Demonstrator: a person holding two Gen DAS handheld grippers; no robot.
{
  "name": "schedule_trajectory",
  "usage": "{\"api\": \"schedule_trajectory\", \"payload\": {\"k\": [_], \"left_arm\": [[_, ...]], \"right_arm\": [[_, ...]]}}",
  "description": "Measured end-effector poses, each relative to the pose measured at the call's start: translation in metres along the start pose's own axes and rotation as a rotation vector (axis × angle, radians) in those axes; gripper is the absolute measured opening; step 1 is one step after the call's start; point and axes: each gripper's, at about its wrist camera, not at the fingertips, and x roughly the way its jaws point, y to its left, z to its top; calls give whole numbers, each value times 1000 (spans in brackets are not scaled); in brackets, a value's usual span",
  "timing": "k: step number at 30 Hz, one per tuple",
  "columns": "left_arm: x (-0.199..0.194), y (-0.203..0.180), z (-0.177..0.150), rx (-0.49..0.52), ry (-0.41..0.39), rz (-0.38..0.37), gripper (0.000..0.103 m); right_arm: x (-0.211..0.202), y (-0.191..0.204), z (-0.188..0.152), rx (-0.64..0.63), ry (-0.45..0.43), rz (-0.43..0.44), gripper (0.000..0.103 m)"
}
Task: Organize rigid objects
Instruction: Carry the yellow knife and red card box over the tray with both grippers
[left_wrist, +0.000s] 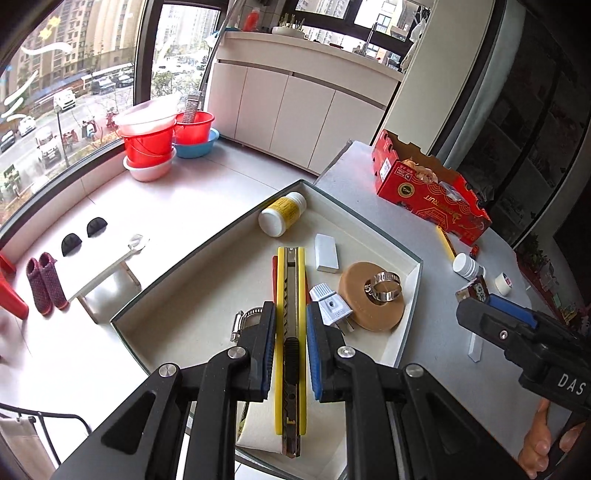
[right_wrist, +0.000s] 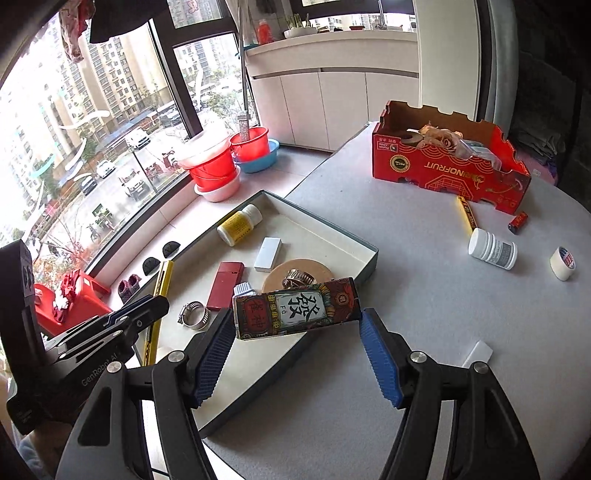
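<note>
**Over the tray, both grippers loaded**

On the grey table, beside a red fruit carton, sits the shallow tray, holding a tape roll, a pill bottle, a white block and a plug. The left gripper clamps narrowly on a yellow utility knife above the tray. The right gripper holds a patterned box lengthwise, its fingers spread wide over the tray's near edge.
</note>
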Motion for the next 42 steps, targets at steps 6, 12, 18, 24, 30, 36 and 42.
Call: {"api": "schedule_trajectory", "payload": {"k": [6, 12, 18, 24, 30, 36, 42], "left_arm": [[12, 9, 4, 6, -3, 46, 17], [24, 16, 7, -6, 11, 60, 17], [32, 14, 7, 2, 24, 70, 17], [40, 14, 6, 11, 43, 81, 17], [46, 15, 5, 18, 59, 96, 17], [49, 16, 4, 18, 66, 98, 17], [47, 17, 6, 14, 57, 100, 17]], "right_arm": [[22, 16, 10, -19, 32, 22, 70], [37, 20, 13, -28, 59, 20, 70], [50, 24, 10, -37, 90, 27, 70], [60, 25, 7, -40, 113, 27, 70], [68, 25, 8, -48, 121, 10, 70], [71, 26, 7, -53, 123, 5, 70], [71, 28, 8, -60, 120, 4, 70]]}}
